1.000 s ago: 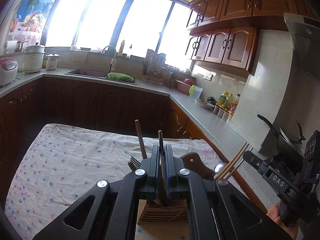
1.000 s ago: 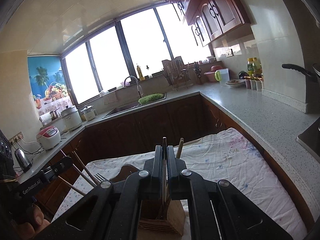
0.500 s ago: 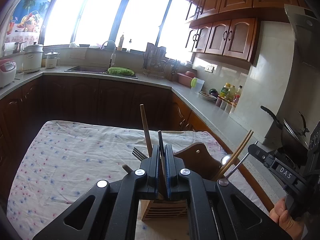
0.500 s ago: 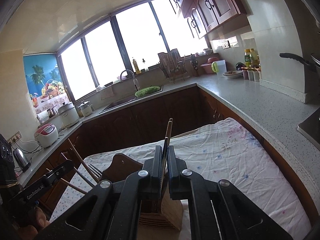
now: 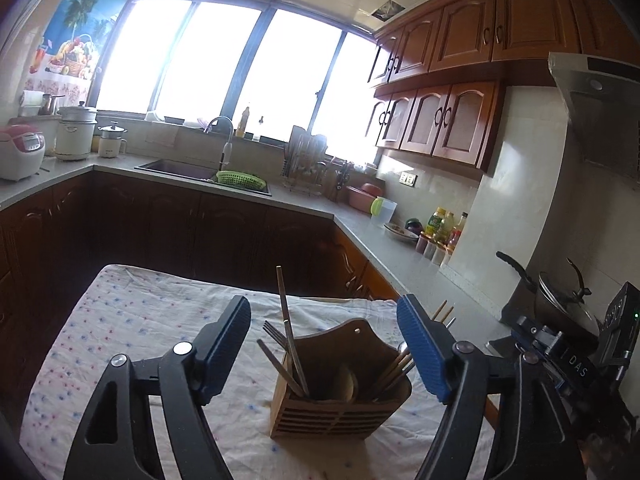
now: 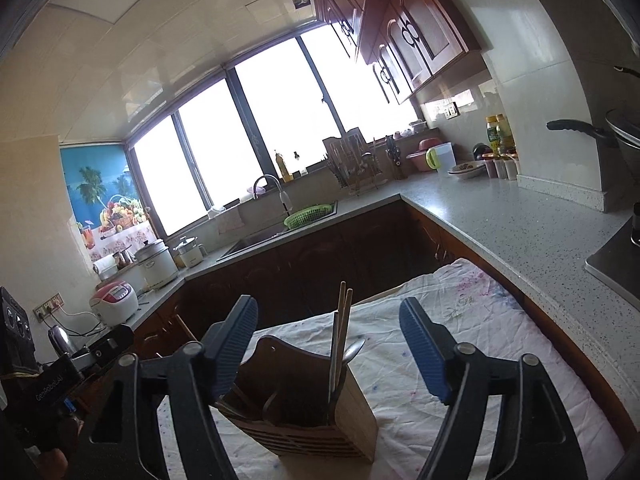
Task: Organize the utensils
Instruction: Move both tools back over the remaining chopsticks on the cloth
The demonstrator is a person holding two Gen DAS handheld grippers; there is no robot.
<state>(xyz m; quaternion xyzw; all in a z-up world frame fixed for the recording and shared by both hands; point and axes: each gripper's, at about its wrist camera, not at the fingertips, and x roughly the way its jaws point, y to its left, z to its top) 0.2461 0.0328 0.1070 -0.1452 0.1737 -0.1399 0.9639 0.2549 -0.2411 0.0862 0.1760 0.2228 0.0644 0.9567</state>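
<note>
From close above the cloth-covered desk (image 5: 132,320), the slatted wooden utensil holder (image 5: 340,408) (image 6: 320,420) is viewed slightly downward from its left and right, windows beyond.

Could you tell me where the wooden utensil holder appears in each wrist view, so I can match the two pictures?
Left wrist view: the wooden utensil holder stands low and centre on the floral tablecloth, between the open fingers of the left gripper.
Right wrist view: the holder sits low, left of centre, partly behind the right gripper's left finger.
Shared landmark: the green basket at the sink.
</note>
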